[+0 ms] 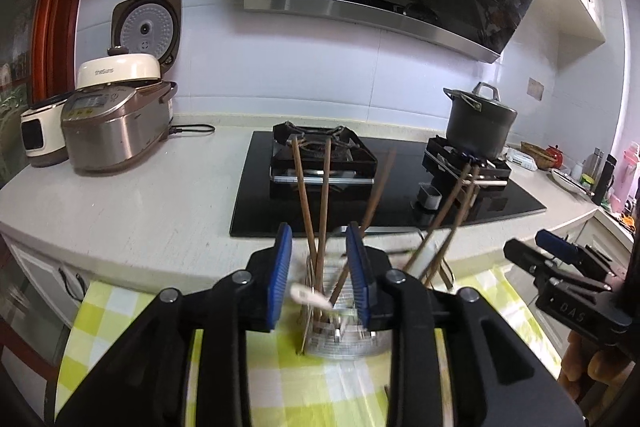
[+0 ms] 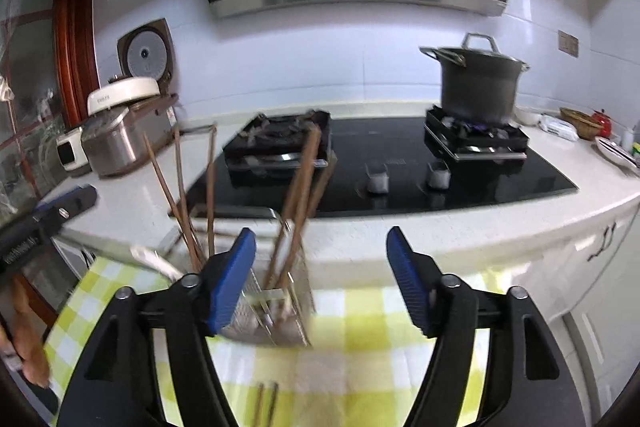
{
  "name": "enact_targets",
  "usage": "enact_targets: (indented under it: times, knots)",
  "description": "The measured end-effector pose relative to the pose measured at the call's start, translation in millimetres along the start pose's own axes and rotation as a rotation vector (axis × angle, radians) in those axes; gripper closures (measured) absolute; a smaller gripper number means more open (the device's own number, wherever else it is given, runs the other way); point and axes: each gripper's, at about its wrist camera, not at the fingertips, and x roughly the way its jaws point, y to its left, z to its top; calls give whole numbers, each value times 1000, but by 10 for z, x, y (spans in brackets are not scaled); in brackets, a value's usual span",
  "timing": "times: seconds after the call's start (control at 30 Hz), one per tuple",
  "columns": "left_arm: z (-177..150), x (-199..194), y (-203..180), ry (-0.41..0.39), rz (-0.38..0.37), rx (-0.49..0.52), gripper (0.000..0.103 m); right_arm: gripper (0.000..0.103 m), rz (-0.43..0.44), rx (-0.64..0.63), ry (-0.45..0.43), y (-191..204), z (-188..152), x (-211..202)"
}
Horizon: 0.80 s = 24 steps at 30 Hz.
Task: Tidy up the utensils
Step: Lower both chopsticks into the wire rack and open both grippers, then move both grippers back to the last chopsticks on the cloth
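Note:
A metal mesh utensil holder [image 1: 344, 331] [image 2: 276, 311] stands on the yellow-checked tablecloth [image 1: 120, 311] [image 2: 360, 367]. Several brown chopsticks [image 1: 320, 195] [image 2: 298, 195] lean out of its compartments. A white spoon [image 1: 310, 295] [image 2: 154, 261] lies tilted at its left side. My left gripper [image 1: 320, 275] is open, its blue pads either side of the holder's left compartment, holding nothing. My right gripper [image 2: 320, 279] is wide open and empty, right of the holder. Two loose chopsticks [image 2: 266, 403] lie on the cloth between its arms. The right gripper also shows in the left wrist view [image 1: 560, 247], the left gripper in the right wrist view [image 2: 60, 207].
Behind the table runs a white counter [image 1: 120, 195] with a black gas hob [image 1: 400, 195] [image 2: 400, 155], a dark pot [image 1: 480, 127] [image 2: 478, 83] on the right burner, and rice cookers [image 1: 112, 123] [image 2: 116, 131] at the left. Dishes and bottles [image 1: 580, 171] stand far right.

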Motion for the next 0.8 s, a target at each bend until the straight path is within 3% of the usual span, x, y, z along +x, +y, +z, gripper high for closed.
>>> enact_targets:
  times: [0.17,0.43,0.6,0.8]
  knots:
    - [-411,-151,-46,60,-7,-10,74,33,-24,19,86,-187,-533,-36]
    - [-1451,-32,-236,289,-52,-33,74,32,-110,83,240,-662,-1395,-115]
    - [-1857,87,-405,395,-95,-54,74,31,-158,115,273,-924,-1626,-219]
    - [-2023,195,-664,444,-133,-23,78,30,-170,130,285,-1054,-1725,-269]
